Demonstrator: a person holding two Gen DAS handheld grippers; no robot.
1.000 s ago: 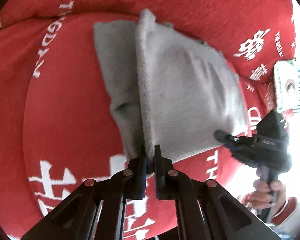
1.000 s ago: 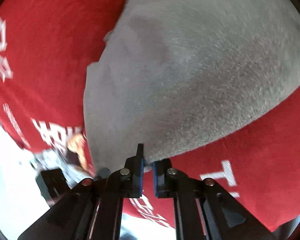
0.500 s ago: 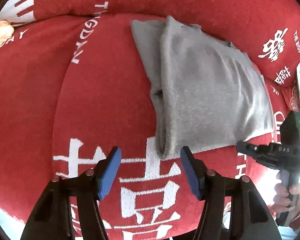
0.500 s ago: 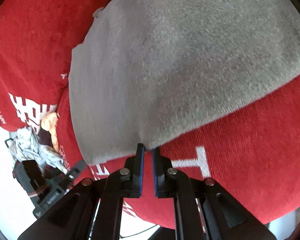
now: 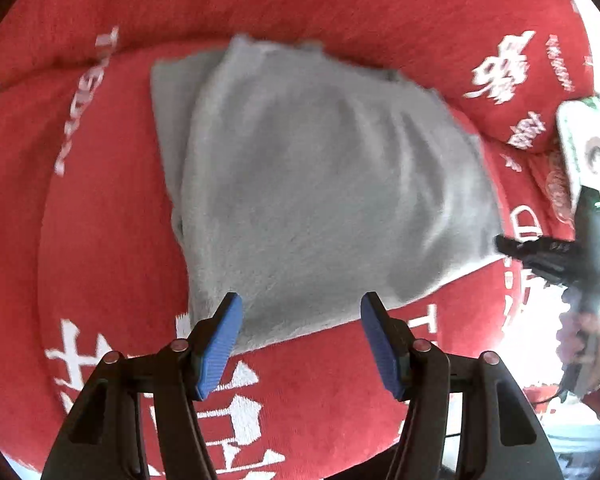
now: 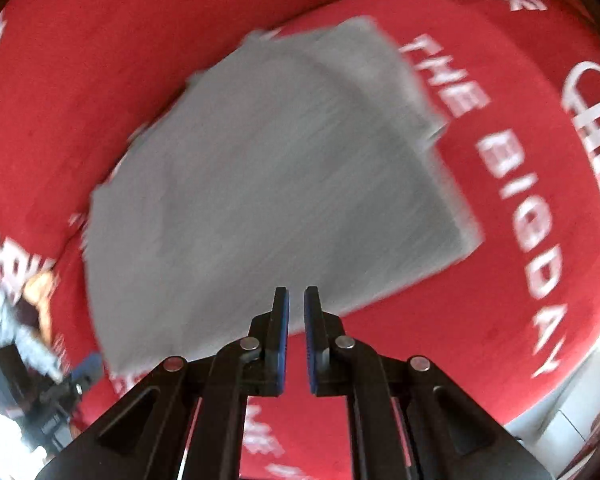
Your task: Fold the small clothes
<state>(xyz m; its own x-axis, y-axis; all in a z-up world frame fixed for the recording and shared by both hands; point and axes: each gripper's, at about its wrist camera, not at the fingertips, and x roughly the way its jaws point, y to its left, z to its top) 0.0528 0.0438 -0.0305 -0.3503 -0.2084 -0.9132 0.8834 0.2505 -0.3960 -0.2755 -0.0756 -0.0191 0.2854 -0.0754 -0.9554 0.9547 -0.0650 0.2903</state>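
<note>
I see the folded grey fleece garment point(image 5: 320, 196) lying flat on the red plush cover point(image 5: 100, 240) printed "THE BIGDAY". My left gripper point(image 5: 300, 344) is wide apart near its near edge; my right gripper point(image 6: 296, 340) is almost closed, holding nothing.

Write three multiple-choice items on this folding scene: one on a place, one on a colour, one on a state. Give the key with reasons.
1. Where does the grey garment lie?
A. On the red cover with white lettering
B. In a basket
C. On a bare wooden table

2. What colour are the left tool pads?
A. Green
B. Blue
C. Yellow

3. How does the left tool stand?
A. Shut on the garment
B. Shut on nothing
C. Open, holding nothing

Key: 1 A, red cloth surrounds the garment; 2 B, both pads show blue; 3 C, the pads stand wide apart with no cloth pinched between them.
</note>
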